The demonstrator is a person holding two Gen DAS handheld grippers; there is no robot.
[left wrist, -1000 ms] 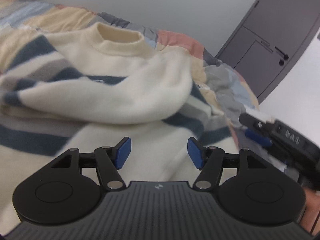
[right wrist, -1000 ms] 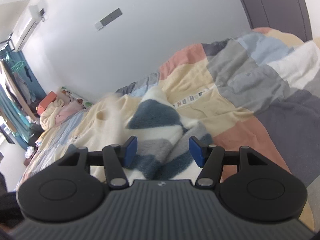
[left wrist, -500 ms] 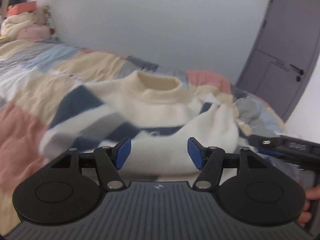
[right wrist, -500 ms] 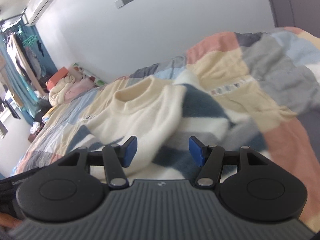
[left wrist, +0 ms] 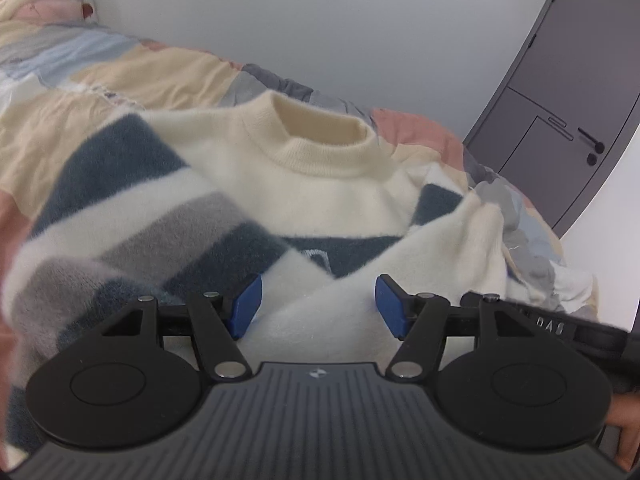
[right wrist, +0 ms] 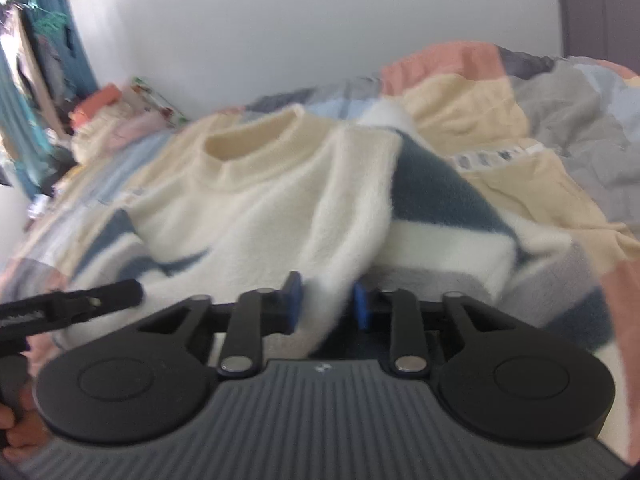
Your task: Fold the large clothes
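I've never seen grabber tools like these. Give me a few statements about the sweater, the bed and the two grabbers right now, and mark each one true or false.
1. The sweater lies on a patchwork quilt. True.
2. The sweater is plain red. False: it is cream with dark blue and grey bands.
3. The right gripper has cream fabric between its blue pads. True: its jaws have just been closing on a fold of the sweater.
4. The left gripper is clamped shut on the collar. False: its jaws stand apart, and the collar lies well beyond them.
5. A dark grey door stands past the bed. True.
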